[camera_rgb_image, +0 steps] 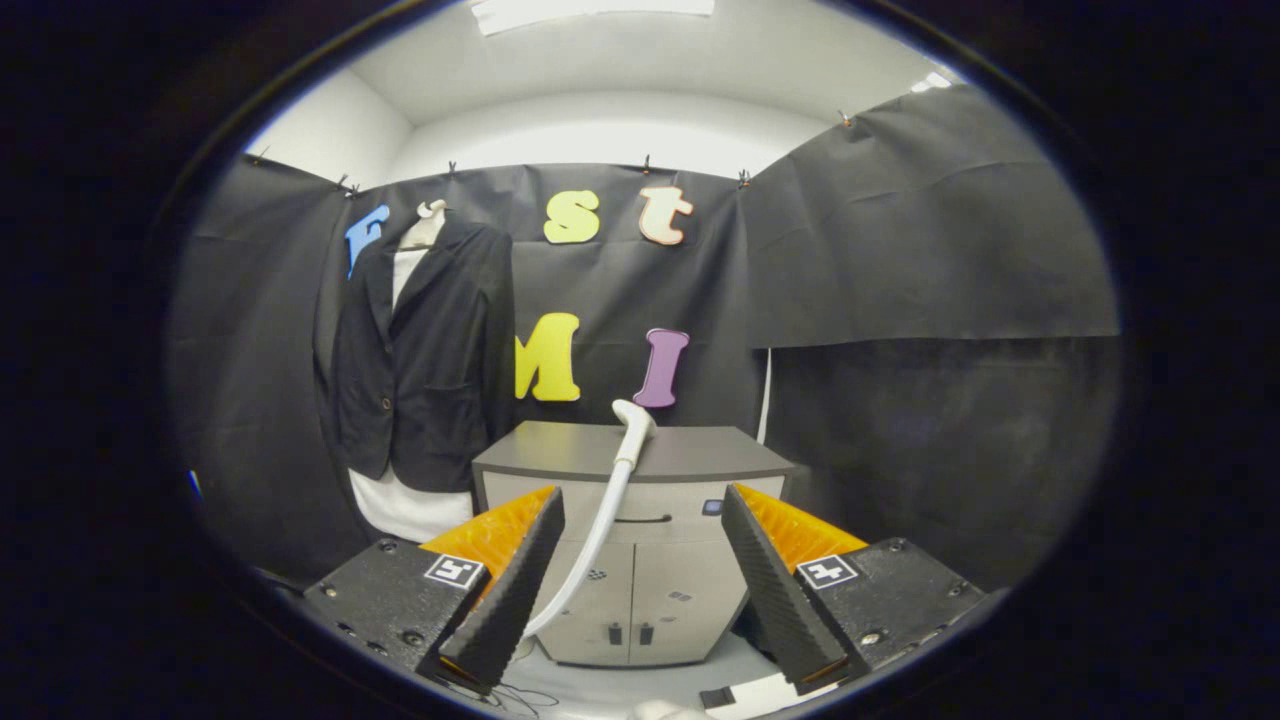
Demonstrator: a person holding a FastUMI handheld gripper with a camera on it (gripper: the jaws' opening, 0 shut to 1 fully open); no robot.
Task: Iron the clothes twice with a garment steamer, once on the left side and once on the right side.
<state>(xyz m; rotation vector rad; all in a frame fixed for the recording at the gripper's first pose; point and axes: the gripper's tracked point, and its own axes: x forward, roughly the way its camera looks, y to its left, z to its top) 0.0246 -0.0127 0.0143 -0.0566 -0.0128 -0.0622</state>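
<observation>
Claw wide and empty; centre it on the steamer head at the cabinet's front edge before closing.

We count one claw with two fingers, spread apart with nothing clamped. One dark jacket hangs at upper left of the frame over one white garment. One grey cabinet sits at centre, with two lower doors and one drawer. One white steamer hose, ending in one steamer head.
</observation>
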